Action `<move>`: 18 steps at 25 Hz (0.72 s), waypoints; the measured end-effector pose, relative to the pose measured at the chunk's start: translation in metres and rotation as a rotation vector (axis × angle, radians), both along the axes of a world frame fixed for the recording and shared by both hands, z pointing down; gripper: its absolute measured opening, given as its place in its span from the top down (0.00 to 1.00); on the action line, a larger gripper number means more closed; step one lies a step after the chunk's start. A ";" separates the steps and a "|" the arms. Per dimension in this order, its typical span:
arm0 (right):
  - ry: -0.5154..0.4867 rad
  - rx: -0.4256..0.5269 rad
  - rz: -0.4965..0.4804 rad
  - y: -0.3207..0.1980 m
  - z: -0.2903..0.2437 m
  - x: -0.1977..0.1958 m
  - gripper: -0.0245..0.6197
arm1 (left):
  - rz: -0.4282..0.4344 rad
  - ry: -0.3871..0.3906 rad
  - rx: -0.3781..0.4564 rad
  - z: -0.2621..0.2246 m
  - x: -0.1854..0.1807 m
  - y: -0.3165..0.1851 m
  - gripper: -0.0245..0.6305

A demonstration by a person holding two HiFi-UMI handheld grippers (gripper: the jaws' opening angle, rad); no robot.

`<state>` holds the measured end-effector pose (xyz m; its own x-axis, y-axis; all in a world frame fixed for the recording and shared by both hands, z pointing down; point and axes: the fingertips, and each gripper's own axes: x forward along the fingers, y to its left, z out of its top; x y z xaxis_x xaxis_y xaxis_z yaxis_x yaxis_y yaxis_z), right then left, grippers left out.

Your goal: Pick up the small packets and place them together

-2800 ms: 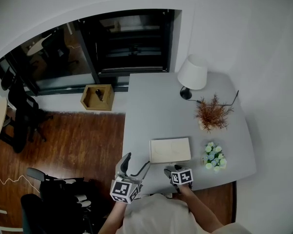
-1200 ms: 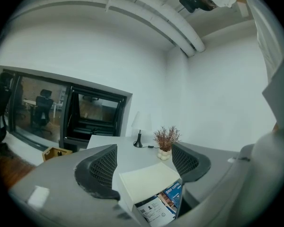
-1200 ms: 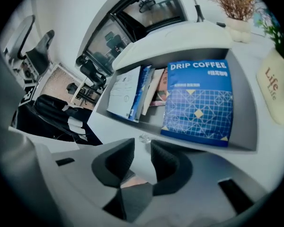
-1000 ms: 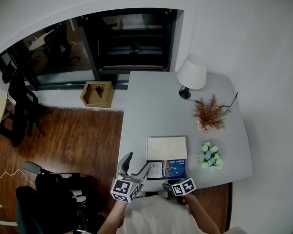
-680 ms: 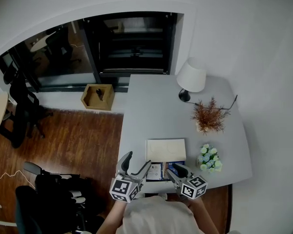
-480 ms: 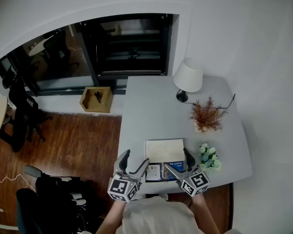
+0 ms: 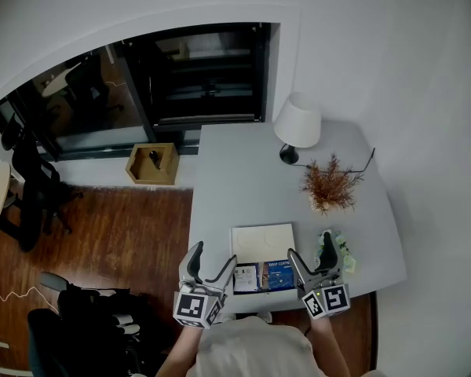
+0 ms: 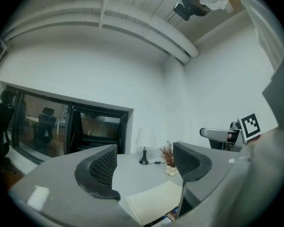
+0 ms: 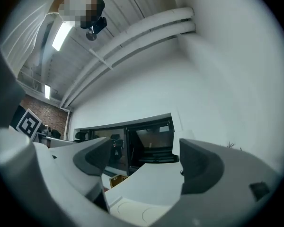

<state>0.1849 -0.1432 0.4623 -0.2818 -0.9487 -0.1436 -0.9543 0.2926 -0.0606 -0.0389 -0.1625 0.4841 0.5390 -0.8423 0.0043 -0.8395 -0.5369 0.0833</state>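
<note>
My left tongs [image 7: 212, 258] and right tongs [image 7: 310, 251] gape wide, empty; the packets [image 7: 265, 276] lie side by side at the desk [image 7: 235, 187] edge.

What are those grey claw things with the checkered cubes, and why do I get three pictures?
A person is holding two tools, one in each hand. Each is a hand-held gripper: two grey jaws that can pinch things. The left hand-held gripper and the right hand-held gripper are both open and hold nothing.

The head view comes from a camera on the person's head, looking down at a grey table. The other two pictures come from small cameras riding on each tool, peeking out between its jaws.

On the table stand a lamp, a dried plant and a flat cream box. At the near edge lie small packets, blue and white.
</note>
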 end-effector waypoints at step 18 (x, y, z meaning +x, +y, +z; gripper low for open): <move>0.055 -0.061 -0.094 0.003 0.017 -0.024 0.27 | 0.017 0.016 -0.020 0.007 0.002 0.002 0.42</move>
<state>0.1606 -0.1401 0.4792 -0.3756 -0.9243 -0.0680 -0.9253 0.3782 -0.0294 -0.0365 -0.1600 0.4911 0.5530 -0.8331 0.0122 -0.8291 -0.5488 0.1070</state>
